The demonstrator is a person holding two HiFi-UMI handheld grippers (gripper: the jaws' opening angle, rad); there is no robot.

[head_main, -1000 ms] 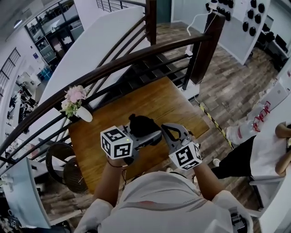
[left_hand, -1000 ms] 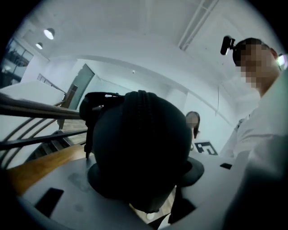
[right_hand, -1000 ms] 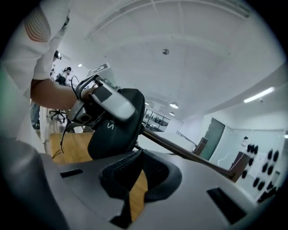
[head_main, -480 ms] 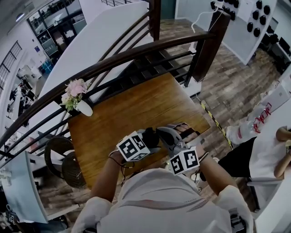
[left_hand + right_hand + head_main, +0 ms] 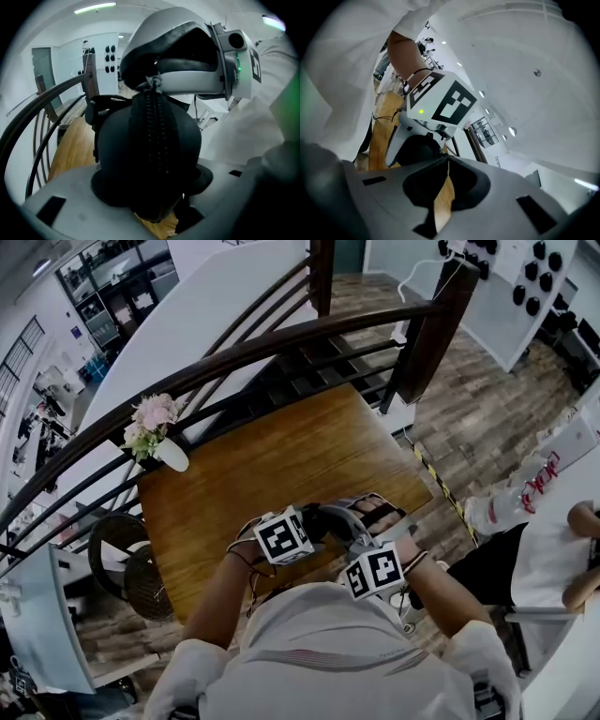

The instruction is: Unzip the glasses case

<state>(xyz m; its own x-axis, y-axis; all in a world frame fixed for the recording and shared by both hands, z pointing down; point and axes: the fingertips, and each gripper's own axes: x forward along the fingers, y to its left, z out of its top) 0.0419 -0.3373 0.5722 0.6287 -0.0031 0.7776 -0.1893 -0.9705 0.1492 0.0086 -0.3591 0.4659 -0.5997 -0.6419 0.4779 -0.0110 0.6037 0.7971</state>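
Note:
The black glasses case (image 5: 150, 150) fills the left gripper view, its zipper facing the camera. My left gripper (image 5: 150, 187) is shut on the case, grey jaws wide on either side of it. My right gripper (image 5: 154, 84) reaches in from above, its tips pinched on the zipper pull (image 5: 153, 82) at the top of the case. In the right gripper view the right gripper (image 5: 443, 160) has its tips together against the dark case (image 5: 417, 149). In the head view the case (image 5: 314, 519) sits between the left gripper (image 5: 302, 526) and the right gripper (image 5: 342, 519) over the table's near edge.
The wooden table (image 5: 272, 451) lies under both hands. A vase of pink flowers (image 5: 153, 439) stands at its far left corner. A dark handrail (image 5: 234, 357) runs behind the table. A wicker stool (image 5: 131, 577) is at the left and a seated person (image 5: 553, 563) at the right.
Both grippers came down and toward me with the case, from above the table's middle to its near edge. The left gripper tipped downward and the right one rolled.

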